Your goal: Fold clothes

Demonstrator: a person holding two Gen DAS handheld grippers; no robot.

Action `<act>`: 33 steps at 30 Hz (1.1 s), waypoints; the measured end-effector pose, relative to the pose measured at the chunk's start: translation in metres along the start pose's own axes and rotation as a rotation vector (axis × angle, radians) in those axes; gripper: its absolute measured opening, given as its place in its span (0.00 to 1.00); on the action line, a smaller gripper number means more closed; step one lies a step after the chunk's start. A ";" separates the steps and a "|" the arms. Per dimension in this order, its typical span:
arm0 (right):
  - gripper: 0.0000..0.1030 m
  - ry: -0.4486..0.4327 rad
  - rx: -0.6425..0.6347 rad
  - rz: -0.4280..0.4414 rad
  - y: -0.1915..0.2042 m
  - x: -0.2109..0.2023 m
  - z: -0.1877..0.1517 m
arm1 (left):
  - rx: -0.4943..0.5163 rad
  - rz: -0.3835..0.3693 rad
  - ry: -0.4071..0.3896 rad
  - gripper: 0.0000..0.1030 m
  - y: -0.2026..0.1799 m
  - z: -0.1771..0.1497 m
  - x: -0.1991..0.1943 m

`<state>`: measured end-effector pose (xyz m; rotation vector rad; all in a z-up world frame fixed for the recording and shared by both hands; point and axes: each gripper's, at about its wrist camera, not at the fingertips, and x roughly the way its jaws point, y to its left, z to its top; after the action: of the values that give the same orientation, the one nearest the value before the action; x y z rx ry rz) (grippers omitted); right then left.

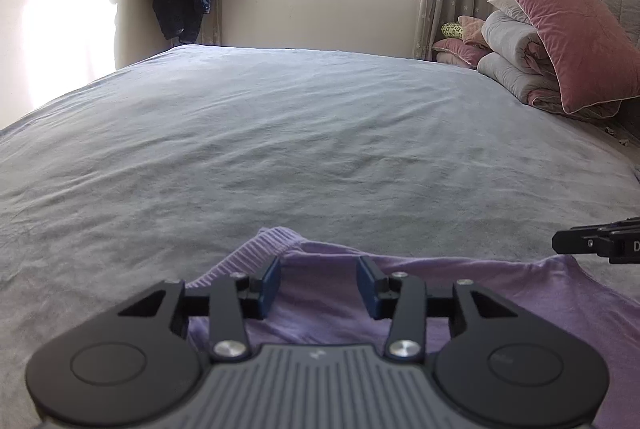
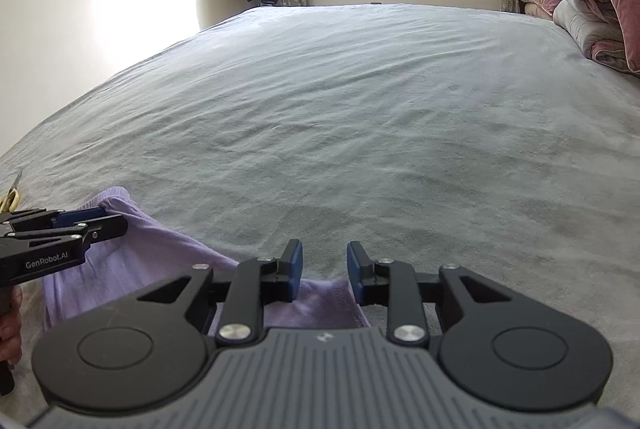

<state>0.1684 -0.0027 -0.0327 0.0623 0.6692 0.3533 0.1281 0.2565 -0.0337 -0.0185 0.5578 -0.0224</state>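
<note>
A lilac top (image 1: 440, 293) lies on a grey bed (image 1: 320, 149), directly under both hand-held grippers. The left hand-held gripper (image 1: 319, 287) hovers over one end of the top with its blue pads (image 1: 272, 287) well apart, holding nothing; a ribbed edge of the top sits just ahead and left of it. The right hand-held gripper (image 2: 324, 275) is also parted and holds nothing, its pads over the top's other end, where the cloth stops just short of the right-hand pad. How far the folding has come is unclear: the top lies flattish with a few creases, which could suit a garment spread out or one partly folded. Both tools hide most of the top, and its near edge is cut off. Far ahead to the right are stacked pillows (image 1: 560, 41); scissors (image 2: 10, 199) lie far left
</note>
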 end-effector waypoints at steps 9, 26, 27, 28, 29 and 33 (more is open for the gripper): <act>0.49 0.015 0.026 0.031 -0.010 -0.069 -0.045 | -0.003 0.063 -0.010 0.50 0.015 -0.012 -0.044; 0.54 -0.046 0.028 0.005 -0.025 -0.163 -0.116 | -0.554 -0.105 0.070 0.41 0.041 -0.030 -0.086; 0.54 -0.049 0.024 -0.001 -0.025 -0.166 -0.120 | -0.524 -0.129 0.075 0.41 0.028 -0.031 -0.087; 0.55 -0.053 0.020 -0.007 -0.024 -0.170 -0.123 | -0.485 -0.149 0.084 0.42 0.014 -0.033 -0.087; 0.55 -0.056 0.016 -0.012 -0.024 -0.174 -0.127 | -0.447 -0.168 0.091 0.42 0.000 -0.034 -0.087; 0.56 -0.058 -0.007 -0.057 -0.030 -0.186 -0.147 | -0.299 -0.224 0.107 0.44 -0.051 -0.048 -0.093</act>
<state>-0.0488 -0.1022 -0.0417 0.0464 0.6112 0.2978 0.0225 0.2076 -0.0239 -0.3728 0.6598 -0.1589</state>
